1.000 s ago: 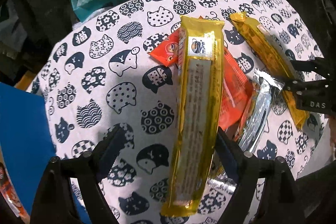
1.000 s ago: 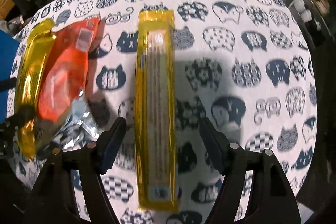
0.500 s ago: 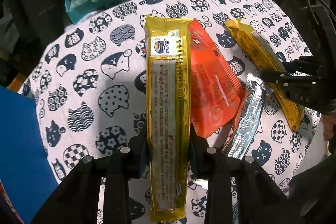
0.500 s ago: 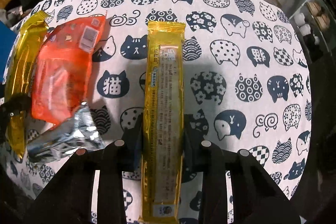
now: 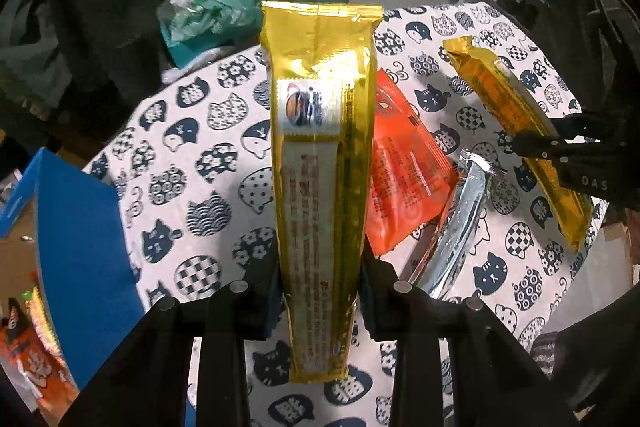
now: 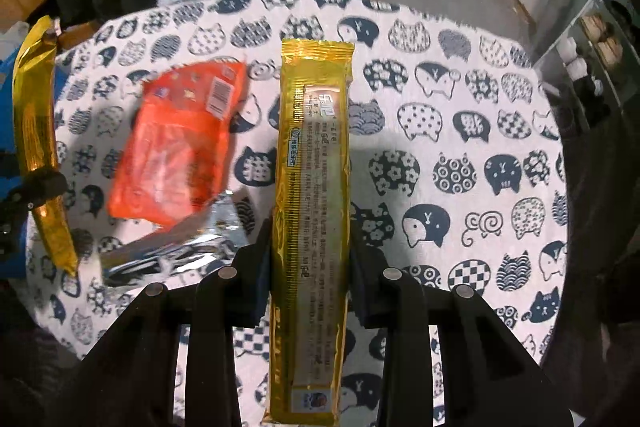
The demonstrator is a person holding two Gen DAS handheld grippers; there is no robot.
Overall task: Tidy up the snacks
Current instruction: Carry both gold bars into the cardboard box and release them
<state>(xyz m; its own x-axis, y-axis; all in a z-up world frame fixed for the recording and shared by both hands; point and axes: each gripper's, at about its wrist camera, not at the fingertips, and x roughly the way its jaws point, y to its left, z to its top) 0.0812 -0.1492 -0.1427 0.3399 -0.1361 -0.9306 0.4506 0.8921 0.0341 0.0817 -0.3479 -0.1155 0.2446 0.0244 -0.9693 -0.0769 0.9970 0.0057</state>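
Both tongs are gripping a long gold snack pack each, clear of the table.

The left tongs (image 5: 320,291) are pinching a gold pack (image 5: 320,179) across its width near its lower end, so its long axis is running straight out along the fingers; the right tongs (image 6: 310,279) are squeezing a second gold pack (image 6: 312,211) the same way, well below its middle. An orange packet (image 6: 180,151) and a silver packet (image 6: 168,259) are lying on the cat-print table (image 6: 460,147) between the two hands. A blue box (image 5: 80,267) is standing beside the table on the left hand's side, so that hand is probably nearer if the packs are going there.
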